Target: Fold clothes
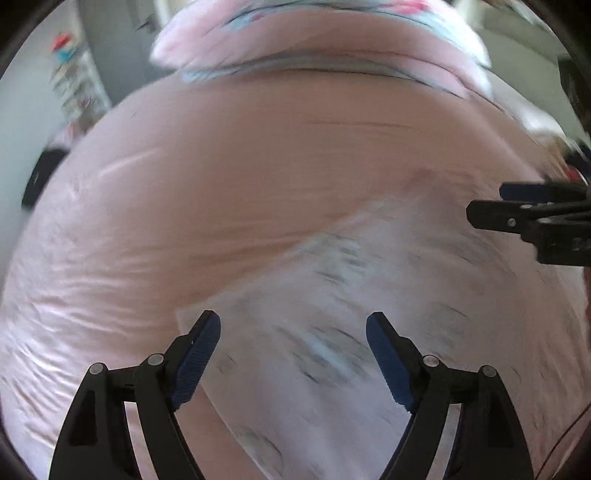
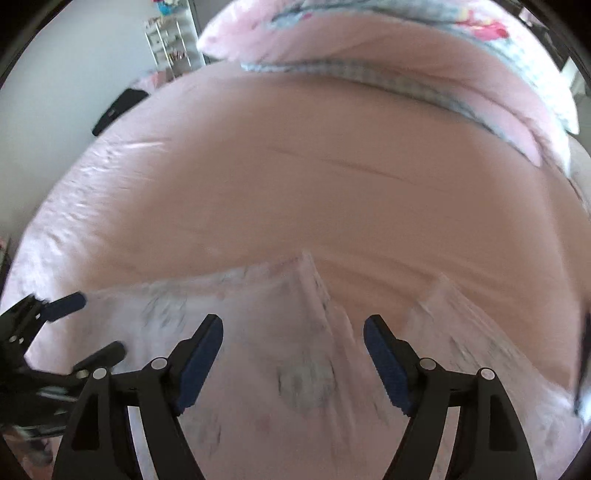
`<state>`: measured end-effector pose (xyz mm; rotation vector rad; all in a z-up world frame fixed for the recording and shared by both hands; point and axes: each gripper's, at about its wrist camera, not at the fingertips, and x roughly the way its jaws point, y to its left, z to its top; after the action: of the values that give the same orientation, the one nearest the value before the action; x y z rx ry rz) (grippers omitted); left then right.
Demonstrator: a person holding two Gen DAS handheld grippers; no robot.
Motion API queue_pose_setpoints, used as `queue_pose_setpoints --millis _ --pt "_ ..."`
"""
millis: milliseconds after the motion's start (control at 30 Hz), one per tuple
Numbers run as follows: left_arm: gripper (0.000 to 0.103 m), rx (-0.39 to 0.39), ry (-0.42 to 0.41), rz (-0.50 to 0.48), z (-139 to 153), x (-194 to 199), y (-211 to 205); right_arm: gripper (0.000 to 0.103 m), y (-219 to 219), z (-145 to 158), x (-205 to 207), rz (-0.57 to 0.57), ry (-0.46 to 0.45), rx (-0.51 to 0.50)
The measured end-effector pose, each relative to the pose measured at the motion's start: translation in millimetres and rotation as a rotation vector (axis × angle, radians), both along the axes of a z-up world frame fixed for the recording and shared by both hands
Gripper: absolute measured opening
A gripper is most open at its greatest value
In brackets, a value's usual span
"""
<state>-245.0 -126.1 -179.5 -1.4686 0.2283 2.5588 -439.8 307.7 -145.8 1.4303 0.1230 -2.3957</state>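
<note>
Pale printed garment (image 1: 332, 332) lies flat on bed (image 1: 221, 166) near front edge – spread out, ready for folding. Left gripper (image 1: 293, 325) fingers released, nothing between, poised above cloth. Right gripper (image 2: 293, 328) likewise spread, empty – over garment's peaked fold. Pillows (image 2: 369, 37) at far edge.

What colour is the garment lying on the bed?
White or very pale, with faint grey print; the garment shows best in the right wrist view.

Two claws, left claw (image 1: 293, 354) and right claw (image 2: 293, 356), one pale printed garment (image 1: 332, 332) on one pink bed (image 1: 258, 166), one floral pillow (image 2: 461, 26) at the bed's far end, one white shelf rack (image 2: 173, 40) beyond the bed, one black object (image 2: 118, 110) at the bed's far left edge
</note>
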Motion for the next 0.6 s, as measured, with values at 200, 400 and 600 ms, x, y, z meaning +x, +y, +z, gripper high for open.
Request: queue_pose_setpoints --millis 200,400,600 --pt "0.081 0.157 -0.112 -0.170 -14 49 69 0.079 74 13 97 -0.054 -0.088 0.040" --pt "0.082 -0.008 -0.175 -0.221 -41 91 97 0.079 130 -26 169 -0.130 -0.113 0.172" --pt "0.088 -0.008 -0.214 -0.127 -41 129 74 0.081 166 -43 220 -0.186 -0.105 0.145"
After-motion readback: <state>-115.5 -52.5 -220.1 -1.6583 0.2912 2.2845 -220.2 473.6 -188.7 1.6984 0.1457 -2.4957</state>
